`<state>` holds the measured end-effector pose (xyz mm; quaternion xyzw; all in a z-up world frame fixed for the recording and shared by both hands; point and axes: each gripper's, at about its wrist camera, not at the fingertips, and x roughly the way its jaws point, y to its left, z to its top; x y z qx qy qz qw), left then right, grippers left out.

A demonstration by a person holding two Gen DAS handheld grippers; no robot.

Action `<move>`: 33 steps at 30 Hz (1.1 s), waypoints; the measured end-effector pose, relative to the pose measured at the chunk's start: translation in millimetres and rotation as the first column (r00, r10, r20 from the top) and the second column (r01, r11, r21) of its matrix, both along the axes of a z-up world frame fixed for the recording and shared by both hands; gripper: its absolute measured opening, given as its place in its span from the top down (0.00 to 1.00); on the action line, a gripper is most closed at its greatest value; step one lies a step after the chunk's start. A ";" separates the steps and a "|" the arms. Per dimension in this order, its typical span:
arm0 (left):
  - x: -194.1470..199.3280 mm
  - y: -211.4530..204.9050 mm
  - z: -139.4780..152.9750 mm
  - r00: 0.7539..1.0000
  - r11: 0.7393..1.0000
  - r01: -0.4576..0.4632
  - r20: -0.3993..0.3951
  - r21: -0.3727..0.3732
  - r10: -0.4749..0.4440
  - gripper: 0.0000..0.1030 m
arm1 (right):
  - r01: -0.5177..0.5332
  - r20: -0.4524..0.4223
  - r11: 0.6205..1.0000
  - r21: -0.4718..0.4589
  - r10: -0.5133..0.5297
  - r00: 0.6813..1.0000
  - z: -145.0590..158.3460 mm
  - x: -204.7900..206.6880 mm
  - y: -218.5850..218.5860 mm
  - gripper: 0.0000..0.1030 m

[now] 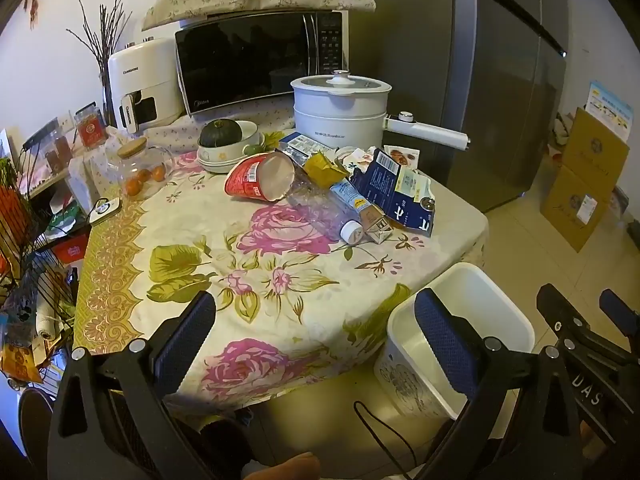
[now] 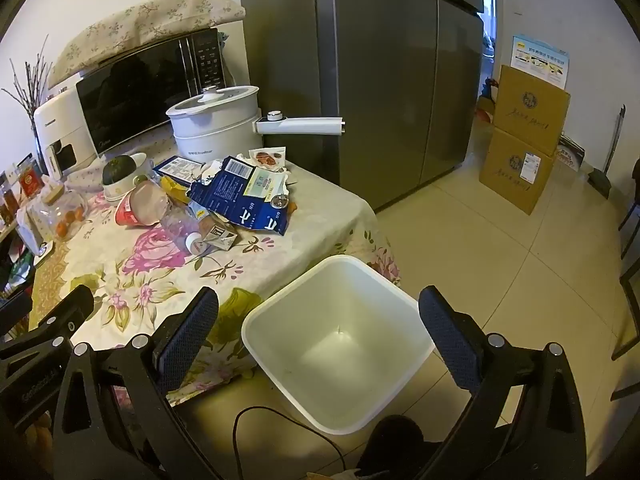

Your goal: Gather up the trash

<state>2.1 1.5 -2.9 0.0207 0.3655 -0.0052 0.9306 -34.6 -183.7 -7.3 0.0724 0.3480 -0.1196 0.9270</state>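
A pile of trash lies on the far right part of the flowered table [image 1: 192, 220]: a red instant-noodle cup [image 1: 260, 178] on its side, a crushed clear plastic bottle [image 1: 324, 212] with a white cap, a yellow wrapper [image 1: 322, 166], a torn dark blue carton [image 1: 400, 192] and a small brown carton [image 1: 378, 226]. A white empty bin [image 2: 336, 344] stands on the floor by the table corner; it also shows in the left wrist view [image 1: 460, 336]. My left gripper [image 1: 316, 332] is open and empty above the table's near edge. My right gripper [image 2: 320, 336] is open and empty above the bin.
At the back of the table stand a microwave [image 1: 256, 60], a white air fryer [image 1: 144, 80], a white electric pot [image 1: 340, 108] with a long handle, a bowl with a squash [image 1: 224, 136] and a glass jar [image 1: 140, 168]. A fridge [image 2: 380, 80] and cardboard boxes [image 2: 524, 140] stand to the right.
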 end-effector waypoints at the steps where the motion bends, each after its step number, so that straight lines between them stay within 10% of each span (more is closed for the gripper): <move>1: 0.3 -0.5 -1.7 1.000 1.000 0.000 -0.001 0.001 0.000 0.06 | 0.000 0.000 1.000 0.001 0.000 1.000 -0.1 0.0 -0.1 0.07; 33: -3.7 5.5 -15.2 1.000 1.000 -0.004 -0.012 -0.003 0.004 0.06 | -0.003 -0.009 1.000 0.003 0.003 1.000 -6.8 0.7 1.5 0.07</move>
